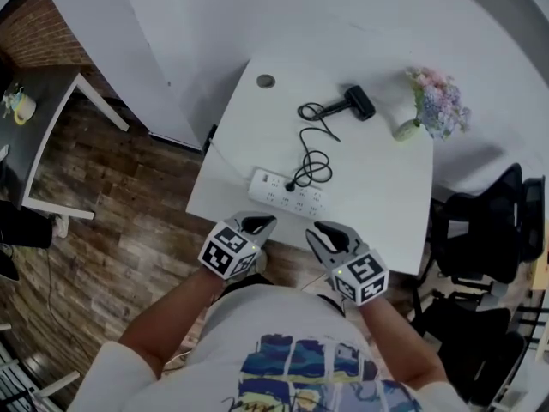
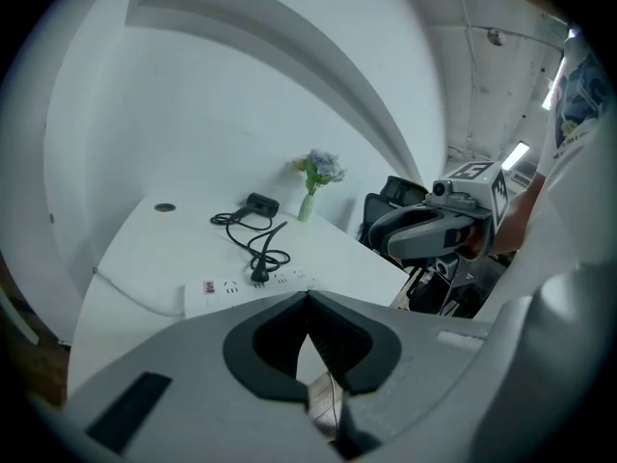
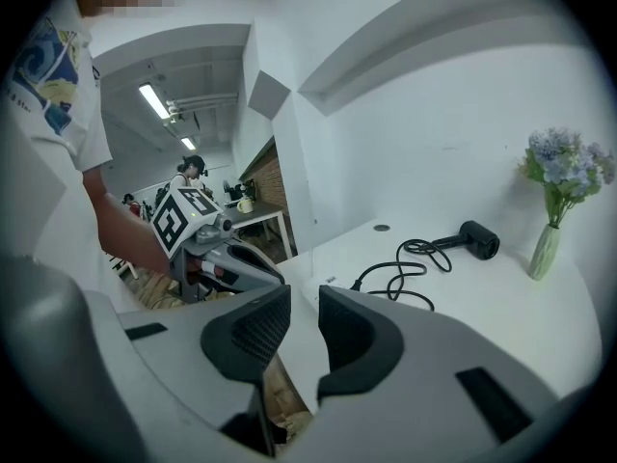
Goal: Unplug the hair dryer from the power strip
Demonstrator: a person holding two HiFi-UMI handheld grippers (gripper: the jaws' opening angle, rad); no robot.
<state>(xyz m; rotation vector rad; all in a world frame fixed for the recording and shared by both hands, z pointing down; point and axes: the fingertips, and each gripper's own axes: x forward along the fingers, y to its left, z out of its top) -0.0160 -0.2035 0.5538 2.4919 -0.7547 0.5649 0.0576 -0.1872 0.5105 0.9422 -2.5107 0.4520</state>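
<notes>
A white power strip (image 1: 287,193) lies near the front edge of the white table (image 1: 386,196). A black plug (image 1: 292,185) sits in it. Its cord (image 1: 314,163) coils back to the black hair dryer (image 1: 358,102) at the far side. My left gripper (image 1: 257,224) hovers just short of the strip's left end, jaws shut and empty. My right gripper (image 1: 324,233) hangs beside it at the table's front edge, open with nothing between its jaws. The left gripper view shows the strip (image 2: 241,287), plug (image 2: 260,276) and dryer (image 2: 260,204). The right gripper view shows the dryer (image 3: 475,240) and cord (image 3: 410,263).
A vase of pale flowers (image 1: 436,103) stands at the table's far right. A round grommet (image 1: 266,81) sits at the far left. Black chairs (image 1: 480,239) crowd the right side. A dark desk (image 1: 39,118) with a mug stands on the wooden floor to the left.
</notes>
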